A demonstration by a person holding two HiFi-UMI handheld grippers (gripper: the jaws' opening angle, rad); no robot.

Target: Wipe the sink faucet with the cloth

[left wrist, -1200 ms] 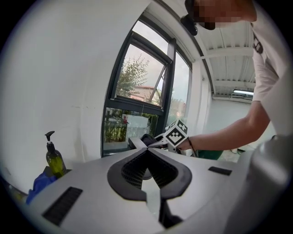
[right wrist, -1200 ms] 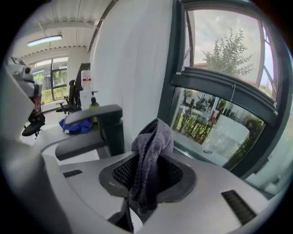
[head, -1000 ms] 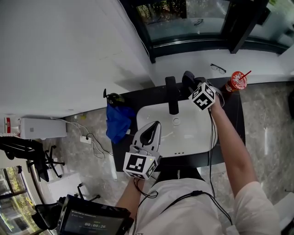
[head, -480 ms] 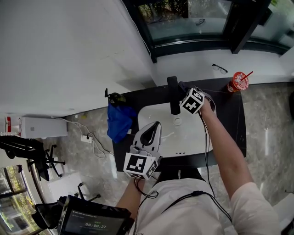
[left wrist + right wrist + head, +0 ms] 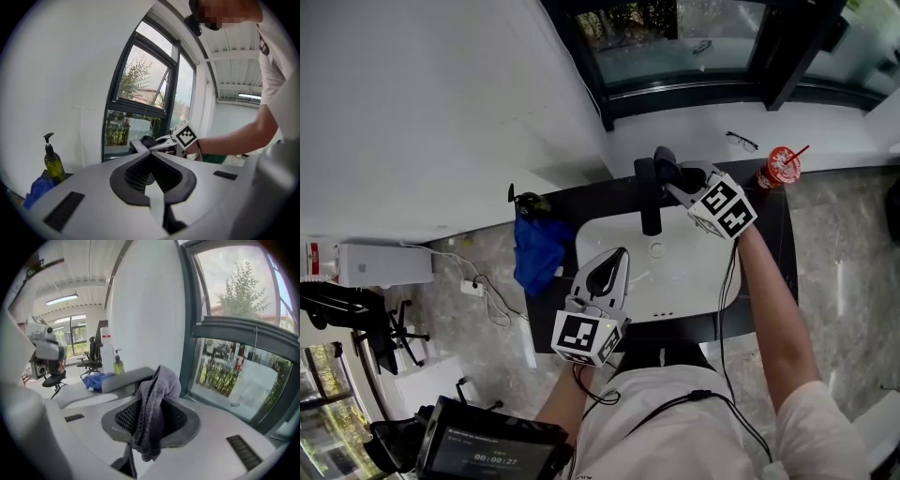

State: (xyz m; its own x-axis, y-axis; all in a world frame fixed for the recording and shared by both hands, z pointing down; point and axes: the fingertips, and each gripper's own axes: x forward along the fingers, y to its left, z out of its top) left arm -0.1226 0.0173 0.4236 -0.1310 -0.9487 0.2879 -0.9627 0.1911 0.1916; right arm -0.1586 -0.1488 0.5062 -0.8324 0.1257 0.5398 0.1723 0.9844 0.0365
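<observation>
Right claw (image 5: pixel 152 417) on grey cloth (image 5: pixel 159 385)

I take the sink (image 5: pixel 694 272) as my reference. The faucet (image 5: pixel 649 202) stands at its rear rim. The cloth (image 5: pixel 665 167) sits just beside the faucet's top, between the jaws of the right gripper (image 5: pixel 675 178). Left of the sink lies a fabric bundle (image 5: pixel 536 248), with a pump bottle (image 5: pixel 528 201) behind it. A cup (image 5: pixel 781 166) stands at the rear right. The left gripper (image 5: pixel 609 267) is over the front left rim.
</observation>
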